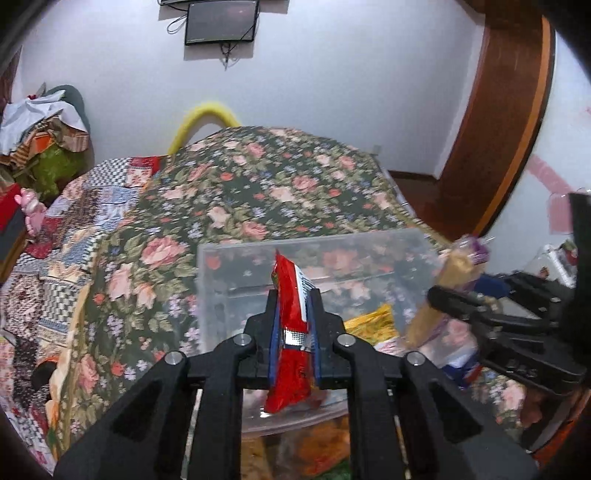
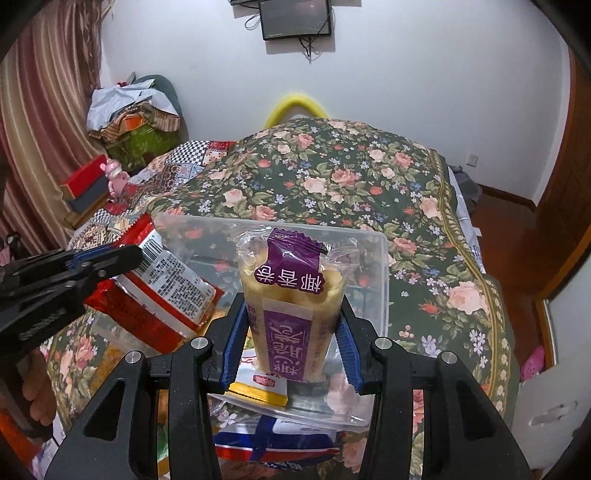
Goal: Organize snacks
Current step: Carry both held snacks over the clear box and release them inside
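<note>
Left gripper (image 1: 293,325) clamped on red packet (image 1: 291,332), held edge-on and upright between blue pads (image 1: 274,339); seen from the right wrist view the same packet (image 2: 162,291) shows its printed white back panel, tilted, above the left side of the bin. Right gripper (image 2: 291,332) clamped on purple roll pack (image 2: 291,302), upright, clear wrapper with pale rolls inside, purple label with white characters; pads (image 2: 232,339) press both sides of its lower half. From the left wrist view this pack (image 1: 443,288) is blurred, at right, near the bin's right wall.

Below both grippers: clear bin (image 1: 221,288) resting on floral bedspread (image 1: 258,177). Both packets are held above the bin, not resting in it. Yellow pack (image 1: 369,321) lies inside the bin at the bottom; a yellow-edged pack (image 2: 262,391) shows under the roll pack. More snack bags, blue-red-white (image 2: 273,443), lie nearest the camera, under the bin's near edge; contact unclear.

Farther: patchwork quilt (image 1: 74,229) left of bedspread, yellow hoop (image 1: 207,118) behind the bed, clothes pile (image 2: 136,114) at left, monitor (image 2: 295,18) on white wall.
</note>
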Demonstrator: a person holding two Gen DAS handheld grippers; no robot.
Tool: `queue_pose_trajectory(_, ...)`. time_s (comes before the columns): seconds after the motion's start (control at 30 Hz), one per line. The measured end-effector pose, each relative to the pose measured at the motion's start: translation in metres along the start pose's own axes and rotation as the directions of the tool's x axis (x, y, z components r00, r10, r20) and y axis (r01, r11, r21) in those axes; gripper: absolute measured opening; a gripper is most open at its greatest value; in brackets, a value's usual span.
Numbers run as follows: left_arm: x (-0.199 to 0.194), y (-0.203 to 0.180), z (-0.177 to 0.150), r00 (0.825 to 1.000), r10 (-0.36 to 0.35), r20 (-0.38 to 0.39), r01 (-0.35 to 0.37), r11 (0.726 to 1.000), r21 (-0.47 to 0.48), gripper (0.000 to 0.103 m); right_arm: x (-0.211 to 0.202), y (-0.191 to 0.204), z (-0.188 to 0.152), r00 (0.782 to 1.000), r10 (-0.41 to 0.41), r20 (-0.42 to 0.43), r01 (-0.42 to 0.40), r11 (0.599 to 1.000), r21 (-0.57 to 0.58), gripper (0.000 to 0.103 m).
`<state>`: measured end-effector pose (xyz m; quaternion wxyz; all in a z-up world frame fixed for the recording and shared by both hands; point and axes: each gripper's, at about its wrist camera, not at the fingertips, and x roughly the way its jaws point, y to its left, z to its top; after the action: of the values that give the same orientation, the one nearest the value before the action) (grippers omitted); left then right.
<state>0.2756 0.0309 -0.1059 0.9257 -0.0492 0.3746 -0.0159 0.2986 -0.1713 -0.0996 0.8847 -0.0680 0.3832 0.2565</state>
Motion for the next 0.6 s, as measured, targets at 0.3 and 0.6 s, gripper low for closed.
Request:
queue_pose_trajectory(0.3, -0.008, 0.010, -0.006, 0.999, 0.050, 0.005, -0.050, 0.999, 0.003, 0.070, -0.017, 0.012, 0.002, 0.997, -0.037, 0.068, 0.040, 0.998, -0.046, 0.070)
queue_pose_trajectory(0.6, -0.052, 0.007, -0.013, 0.998, 0.025, 0.052, -0.027, 0.999, 0.036, 0.074, -0.052, 0.020, -0.006, 0.990, -0.015, 0.138, 0.021, 0.999, -0.042, 0.071)
